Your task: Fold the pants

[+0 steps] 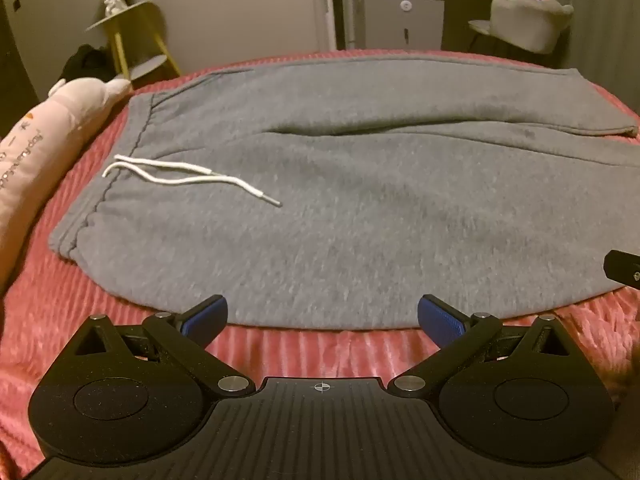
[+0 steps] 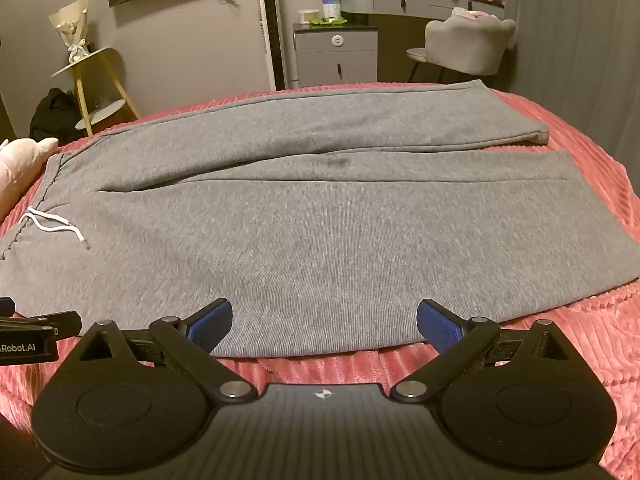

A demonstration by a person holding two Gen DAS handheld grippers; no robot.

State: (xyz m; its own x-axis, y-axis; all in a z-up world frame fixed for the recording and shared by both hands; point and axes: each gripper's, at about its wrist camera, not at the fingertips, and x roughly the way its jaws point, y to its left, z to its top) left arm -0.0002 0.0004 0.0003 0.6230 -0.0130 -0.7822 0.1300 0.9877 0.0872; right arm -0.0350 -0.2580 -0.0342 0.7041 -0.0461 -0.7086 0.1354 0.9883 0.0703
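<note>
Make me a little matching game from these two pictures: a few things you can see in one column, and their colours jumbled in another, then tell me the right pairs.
Things:
1. pants
2. drawstring
3. bedspread
4. finger pads of the left hand-held gripper

Colours:
A. blue
B. white
C. grey
D. pink-red

Right pairs: 1-C, 2-B, 3-D, 4-A.

The pants lie spread flat on the bedspread, with the drawstring resting loose on top near the waistband.
</note>
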